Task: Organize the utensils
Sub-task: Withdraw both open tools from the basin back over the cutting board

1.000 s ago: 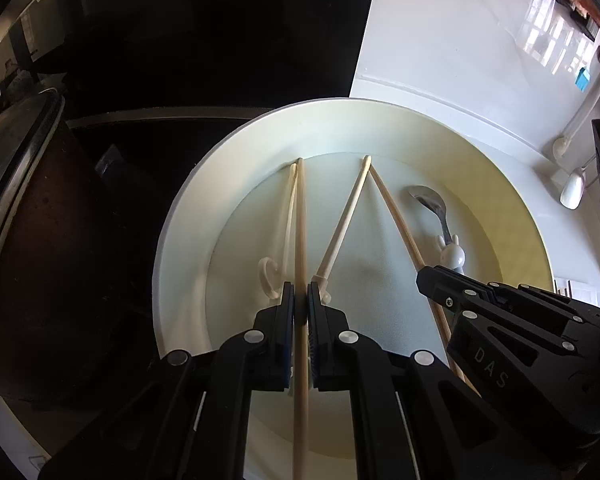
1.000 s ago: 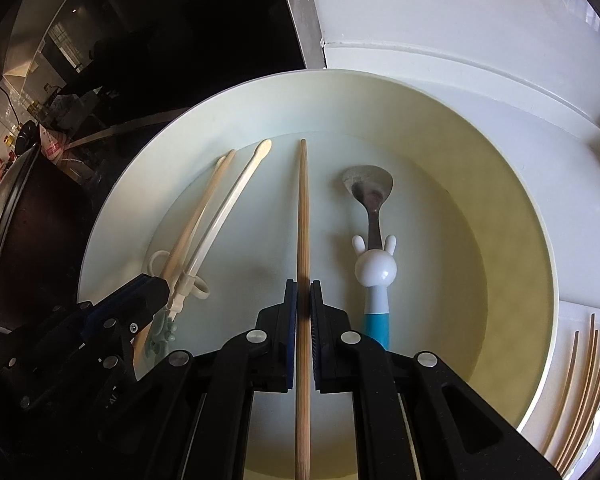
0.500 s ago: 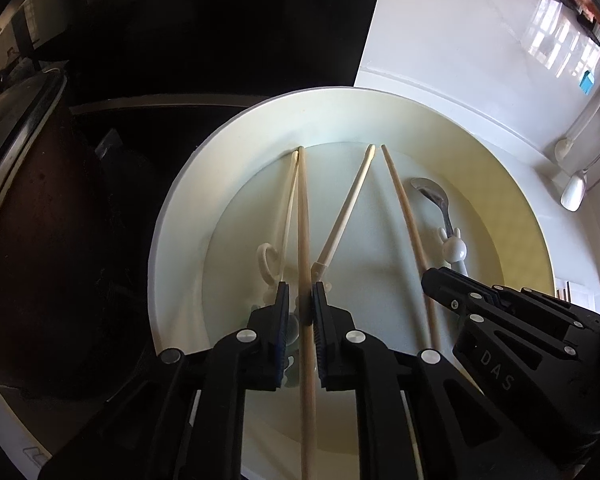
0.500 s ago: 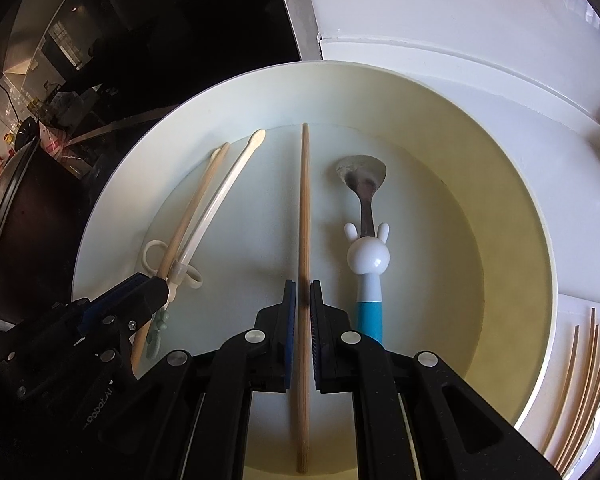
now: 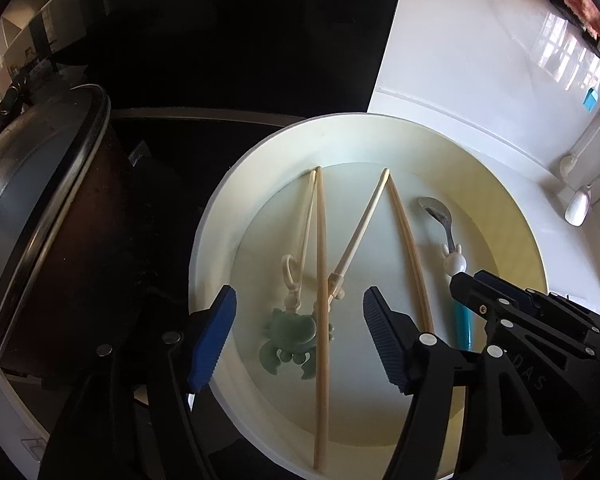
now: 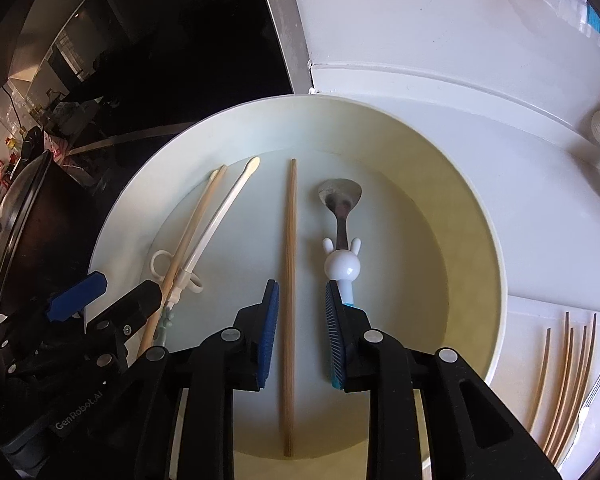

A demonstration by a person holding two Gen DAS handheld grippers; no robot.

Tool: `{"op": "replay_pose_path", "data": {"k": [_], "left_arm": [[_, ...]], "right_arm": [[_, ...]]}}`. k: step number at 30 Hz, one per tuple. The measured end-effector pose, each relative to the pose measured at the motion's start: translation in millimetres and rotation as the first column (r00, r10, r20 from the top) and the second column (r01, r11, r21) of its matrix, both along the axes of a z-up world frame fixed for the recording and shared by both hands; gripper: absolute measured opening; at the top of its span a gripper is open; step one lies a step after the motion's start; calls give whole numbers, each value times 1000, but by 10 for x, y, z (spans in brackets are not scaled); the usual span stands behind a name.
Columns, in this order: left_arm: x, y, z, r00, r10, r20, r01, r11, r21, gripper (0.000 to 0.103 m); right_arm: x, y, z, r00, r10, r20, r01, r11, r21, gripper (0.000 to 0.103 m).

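Both jaws stand open, gripping nothing. Inside the white basin (image 6: 480,208), a wooden chopstick (image 6: 289,280) lies flat between the right gripper (image 6: 302,336) pads, touching neither. Left gripper (image 5: 300,340) straddles another chopstick (image 5: 321,300) lying across pale training chopsticks (image 5: 300,248). A rabbit-handled spoon (image 6: 342,240) rests just right.

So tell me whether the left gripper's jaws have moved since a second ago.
Yes. The left gripper has opened, releasing the wooden chopstick, which now lies in the round white basin.
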State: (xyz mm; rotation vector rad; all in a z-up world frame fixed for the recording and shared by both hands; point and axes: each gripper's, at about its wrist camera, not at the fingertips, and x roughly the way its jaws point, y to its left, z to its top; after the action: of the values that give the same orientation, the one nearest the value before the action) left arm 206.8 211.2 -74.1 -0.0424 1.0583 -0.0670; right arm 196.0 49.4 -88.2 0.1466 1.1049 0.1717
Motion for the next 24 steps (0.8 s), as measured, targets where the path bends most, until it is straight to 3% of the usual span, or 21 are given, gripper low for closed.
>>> {"op": "replay_pose_path", "data": {"k": [10, 14, 24], "left_arm": [[-129, -3, 207, 1000, 9, 29, -9, 1000, 8, 80], [-196, 1, 322, 999, 12, 38, -11, 1000, -5, 87], [-512, 21, 406, 999, -24, 26, 24, 1000, 16, 91]], "right_arm": [[-155, -156, 202, 999, -35, 32, 35, 999, -11, 40], [-275, -194, 309, 997, -50, 52, 51, 999, -16, 44], [-720, -297, 452, 995, -85, 60, 86, 996, -13, 47]]}}
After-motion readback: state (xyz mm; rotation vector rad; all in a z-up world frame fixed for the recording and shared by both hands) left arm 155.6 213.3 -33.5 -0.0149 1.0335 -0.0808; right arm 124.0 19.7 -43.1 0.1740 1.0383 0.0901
